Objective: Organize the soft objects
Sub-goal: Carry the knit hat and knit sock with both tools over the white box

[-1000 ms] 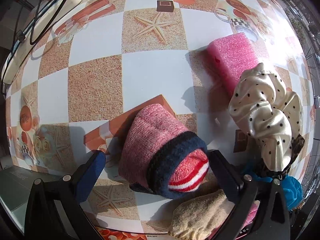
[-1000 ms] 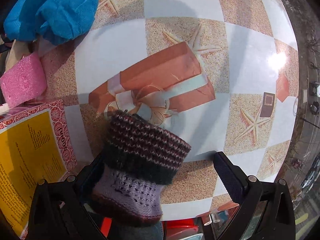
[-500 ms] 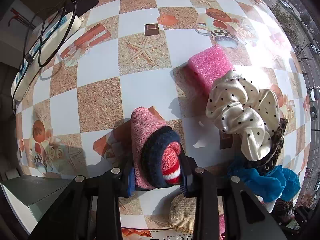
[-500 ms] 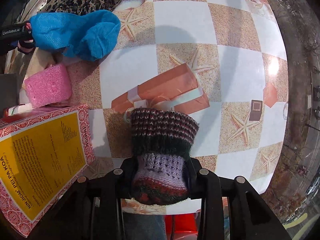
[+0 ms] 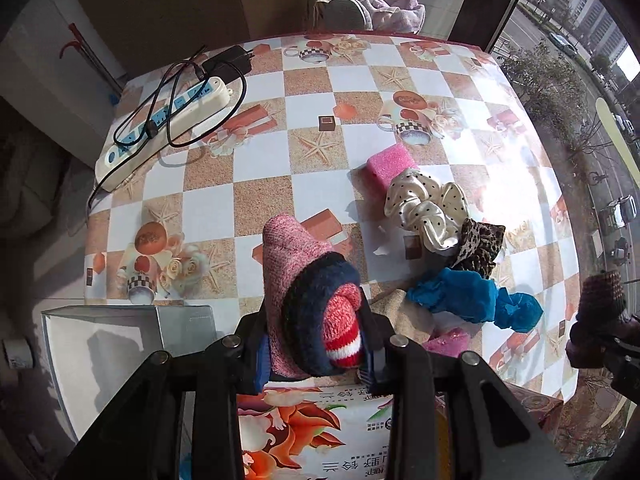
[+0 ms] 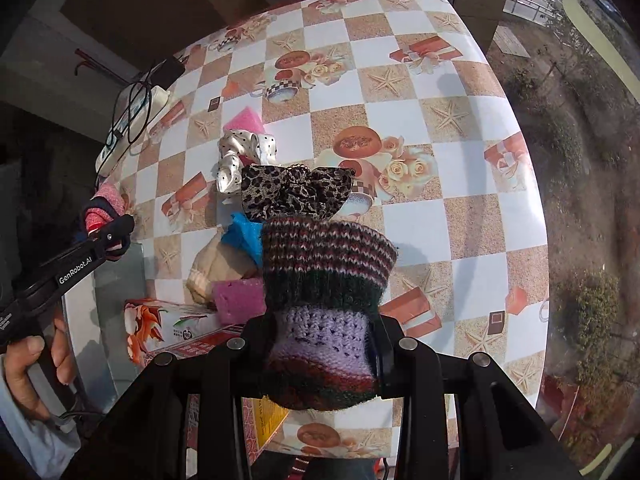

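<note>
My left gripper (image 5: 316,350) is shut on a pink knit sock with a navy band and red-white stripes (image 5: 304,284), lifted high above the checkered table (image 5: 256,160). My right gripper (image 6: 320,350) is shut on a knit sock with a maroon-striped cuff, green band and lilac foot (image 6: 324,280), also held up off the table. On the table lie a pink sponge (image 5: 390,162), a cream polka-dot scrunchie (image 5: 426,208), a leopard-print scrunchie (image 6: 296,192), a crumpled blue cloth (image 5: 468,296), a beige sock (image 6: 218,266) and a second pink sponge (image 6: 238,300).
A white power strip (image 5: 164,128) with black cables lies at the table's far left. A printed box (image 5: 304,428) and a grey open bin (image 5: 120,340) sit at the near edge. A hand (image 6: 36,360) holds the left gripper's handle. A window is on the right.
Both grippers closed on their socks and rose well above the table with them. The view now takes in the whole table and the room beyond.
</note>
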Demonstrator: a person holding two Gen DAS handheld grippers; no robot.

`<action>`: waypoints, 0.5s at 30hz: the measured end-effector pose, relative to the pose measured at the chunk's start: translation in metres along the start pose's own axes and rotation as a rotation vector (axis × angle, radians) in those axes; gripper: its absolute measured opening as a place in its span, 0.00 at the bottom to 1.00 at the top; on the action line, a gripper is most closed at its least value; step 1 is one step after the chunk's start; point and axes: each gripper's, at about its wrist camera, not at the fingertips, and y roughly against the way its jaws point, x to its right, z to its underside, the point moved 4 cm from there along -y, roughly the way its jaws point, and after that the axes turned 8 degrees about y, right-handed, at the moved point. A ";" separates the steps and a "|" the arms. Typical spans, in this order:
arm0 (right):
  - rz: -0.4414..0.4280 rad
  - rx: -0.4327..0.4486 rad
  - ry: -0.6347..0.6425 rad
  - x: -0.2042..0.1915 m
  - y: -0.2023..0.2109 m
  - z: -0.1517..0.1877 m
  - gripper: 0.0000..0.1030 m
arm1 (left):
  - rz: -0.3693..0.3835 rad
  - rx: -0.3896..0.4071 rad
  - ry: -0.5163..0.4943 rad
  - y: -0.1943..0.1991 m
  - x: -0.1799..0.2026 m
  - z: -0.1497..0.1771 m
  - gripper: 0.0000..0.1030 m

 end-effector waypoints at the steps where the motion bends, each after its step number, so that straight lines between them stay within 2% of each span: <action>1: -0.007 0.004 0.007 -0.005 0.003 -0.001 0.36 | 0.003 0.001 -0.001 0.004 0.000 0.006 0.36; 8: -0.022 0.038 0.054 -0.045 0.033 0.013 0.36 | 0.022 0.019 -0.006 0.030 -0.013 0.035 0.36; 15: -0.019 0.044 0.097 -0.081 0.044 0.028 0.36 | 0.033 0.041 -0.009 0.053 -0.028 0.062 0.36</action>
